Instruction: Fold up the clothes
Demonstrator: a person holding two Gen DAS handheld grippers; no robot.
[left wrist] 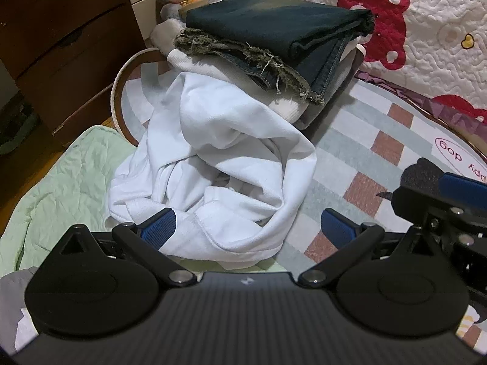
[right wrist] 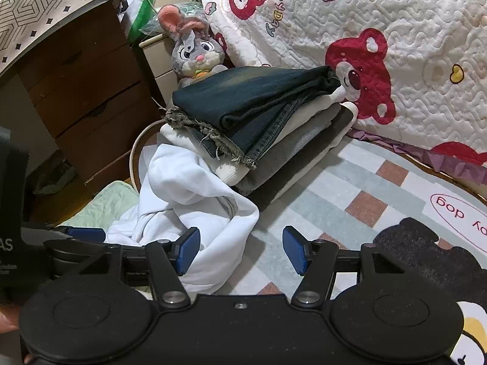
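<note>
White crumpled garment [left wrist: 213, 164], one folded stack [right wrist: 268, 127], two grippers agape

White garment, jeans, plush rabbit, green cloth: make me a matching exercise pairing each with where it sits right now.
Things:
1. white garment
2. dark jeans
3. plush rabbit
4. pale green cloth

Places:
A. behind the stack, beside the wooden drawers
B. top of the folded stack
C. crumpled on the floor in front of the stack
D. spread flat, left of the crumpled heap

Pairs: 1-C, 2-B, 3-A, 4-D
</note>
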